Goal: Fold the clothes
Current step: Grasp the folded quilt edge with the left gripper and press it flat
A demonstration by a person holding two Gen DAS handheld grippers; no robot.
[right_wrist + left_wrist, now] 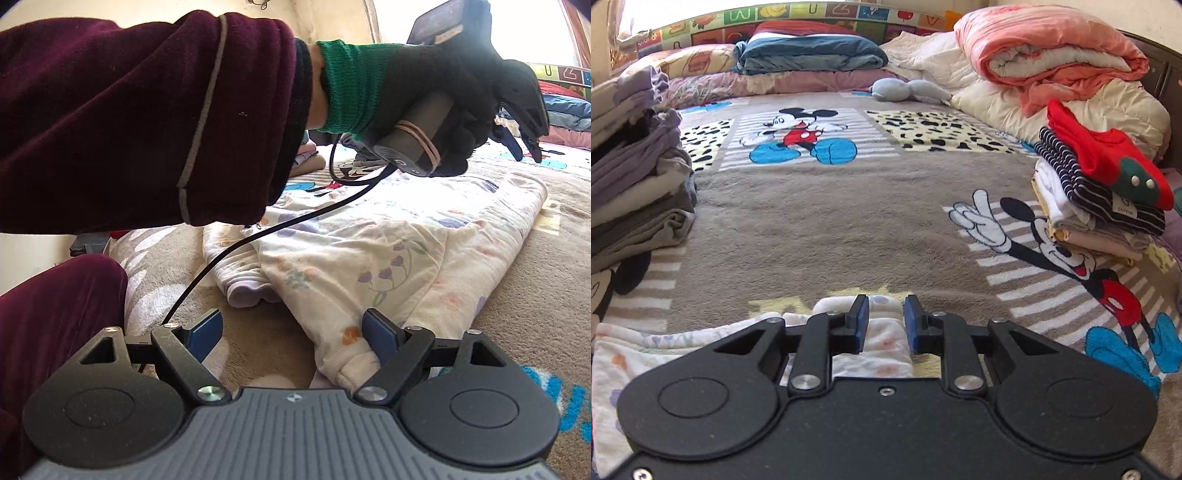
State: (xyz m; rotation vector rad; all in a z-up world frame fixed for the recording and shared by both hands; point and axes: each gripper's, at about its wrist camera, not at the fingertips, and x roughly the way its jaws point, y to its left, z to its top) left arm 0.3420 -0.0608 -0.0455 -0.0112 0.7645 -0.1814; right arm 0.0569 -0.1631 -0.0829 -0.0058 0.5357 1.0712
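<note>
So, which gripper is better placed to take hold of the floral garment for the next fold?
Probably the right gripper: its jaws are wide open, with the floral garment lying partly between them. The left gripper hovers above the garment, jaws nearly closed, with nothing held.

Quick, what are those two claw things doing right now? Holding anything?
Left gripper: slightly open, holding nothing, above the floral garment.
Right gripper: wide open, gripping nothing.

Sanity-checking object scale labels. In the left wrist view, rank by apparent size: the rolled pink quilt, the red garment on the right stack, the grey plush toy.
1. rolled pink quilt, clearly largest.
2. red garment.
3. grey plush toy.
The toy lies farther back than the garment, so those last two are unsure.
</note>
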